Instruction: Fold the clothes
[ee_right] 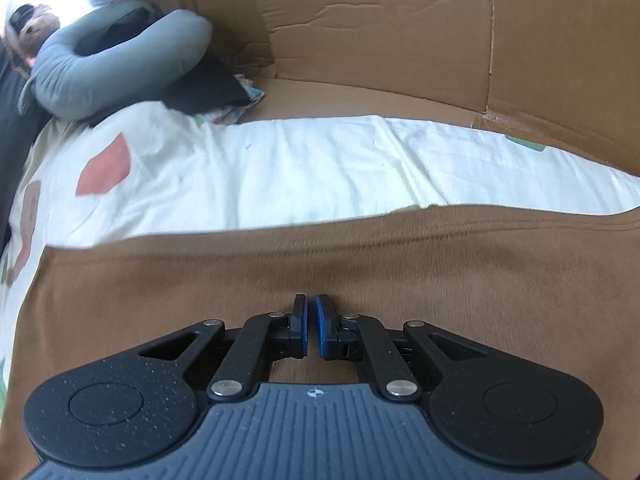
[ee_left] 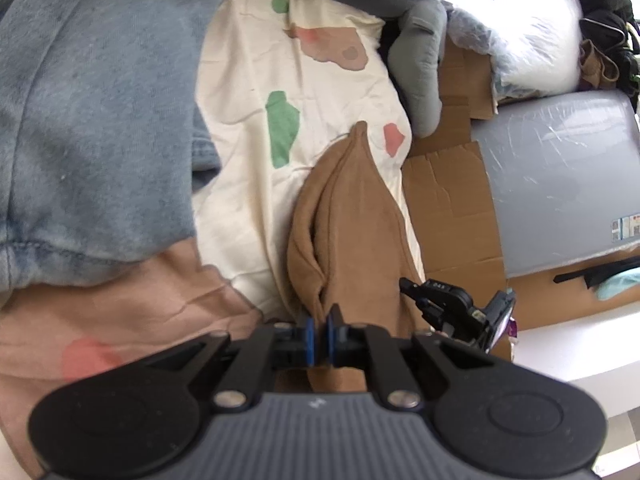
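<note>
A cream sheet [ee_right: 304, 168] printed with green, coral and brown patches covered the bed and filled most of both views, with flattened cardboard [ee_right: 380, 32] standing along its far side and a grey curved pillow [ee_right: 120, 64] at the far left. On that sheet lay the brown garment [ee_right: 320, 264], the thing to be folded. In the right wrist view it spread broad and fairly flat across the near half, its stitched hem running along the far edge. In the left wrist view part of it was gathered up into a long, drooping ridge with soft folds, tapering to a point farther off. A faded blue garment [ee_left: 92, 100] hung at the left of that view.

The cloth looked light, limp and slightly fuzzy, so it would likely sag and bunch wherever it was unsupported, yet not slip easily from the pads. Hems, corners and seams seemed the best places to hold it.

The left hand-held gripper [ee_left: 320, 338] was closed, pinching a fold of the brown cloth between its blue pads. The right hand-held gripper [ee_right: 311, 330] sat low over the flat cloth with its pads nearly together, a thin gap between them; whether any fabric was caught there could not be told.
</note>
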